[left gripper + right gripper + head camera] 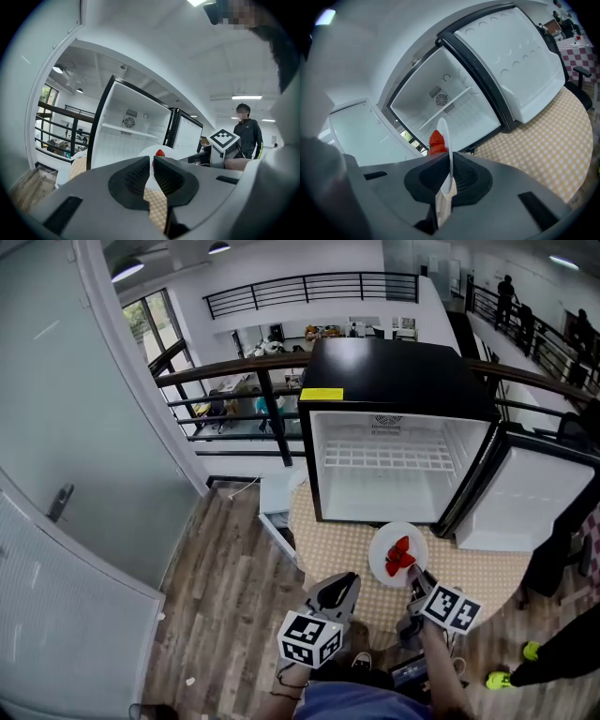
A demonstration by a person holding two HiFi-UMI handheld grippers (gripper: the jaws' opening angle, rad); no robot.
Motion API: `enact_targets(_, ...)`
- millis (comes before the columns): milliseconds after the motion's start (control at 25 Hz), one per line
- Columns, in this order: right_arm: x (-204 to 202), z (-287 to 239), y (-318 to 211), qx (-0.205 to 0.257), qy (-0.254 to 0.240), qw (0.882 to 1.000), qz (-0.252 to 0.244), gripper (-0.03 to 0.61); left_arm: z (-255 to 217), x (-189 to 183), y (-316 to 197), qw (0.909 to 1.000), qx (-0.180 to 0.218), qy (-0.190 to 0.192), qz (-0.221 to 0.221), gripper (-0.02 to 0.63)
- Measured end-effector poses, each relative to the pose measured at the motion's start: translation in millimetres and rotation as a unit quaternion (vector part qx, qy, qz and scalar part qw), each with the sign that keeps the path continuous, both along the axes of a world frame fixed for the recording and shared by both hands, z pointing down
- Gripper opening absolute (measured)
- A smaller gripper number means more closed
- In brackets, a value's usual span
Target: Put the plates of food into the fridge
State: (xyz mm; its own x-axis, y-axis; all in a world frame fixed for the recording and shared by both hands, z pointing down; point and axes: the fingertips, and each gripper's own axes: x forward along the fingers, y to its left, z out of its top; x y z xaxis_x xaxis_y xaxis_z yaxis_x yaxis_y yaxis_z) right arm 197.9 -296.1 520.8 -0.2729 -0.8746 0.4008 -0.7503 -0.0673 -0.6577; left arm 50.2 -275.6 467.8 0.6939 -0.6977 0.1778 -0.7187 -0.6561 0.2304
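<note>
A white plate [384,542] carrying red strawberries [400,556] hovers over the checkered table [342,547], just in front of the open black fridge [394,381]. My right gripper [413,579] is shut on the plate's near rim. In the right gripper view the plate [447,145] stands edge-on between the jaws, strawberries [436,142] on its left face, the white fridge interior [450,105] beyond. My left gripper [345,583] sits left of the plate, shut and holding nothing. Its own view has the left gripper [153,162], the plate [143,153] and a strawberry [160,153] ahead.
The fridge door [534,498] swings open to the right. The fridge holds a bare wire shelf [389,457]. A black railing [262,381] runs behind the table. A person [247,132] stands to the right, with shoes [530,651] near the table's edge.
</note>
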Motion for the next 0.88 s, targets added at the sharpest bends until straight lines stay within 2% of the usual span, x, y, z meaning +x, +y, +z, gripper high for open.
enact_targets(240, -4, 9, -37, -0.013, -0.023, 0.999, -0.020, 0.021, 4, 0, -13, 0.9999, -0.004, -0.010, -0.003, 0.031)
enact_targets(400, -12, 16, -68, -0.023, -0.057, 0.998, -0.019, 0.021, 2, -4, -30, 0.9999, 0.003, -0.016, 0.004, 0.031)
enact_targets(880, -23, 57, -167, -0.063, -0.146, 0.987, 0.029, 0.022, -5, -14, -104, 0.9987, 0.014, -0.019, 0.045, 0.031)
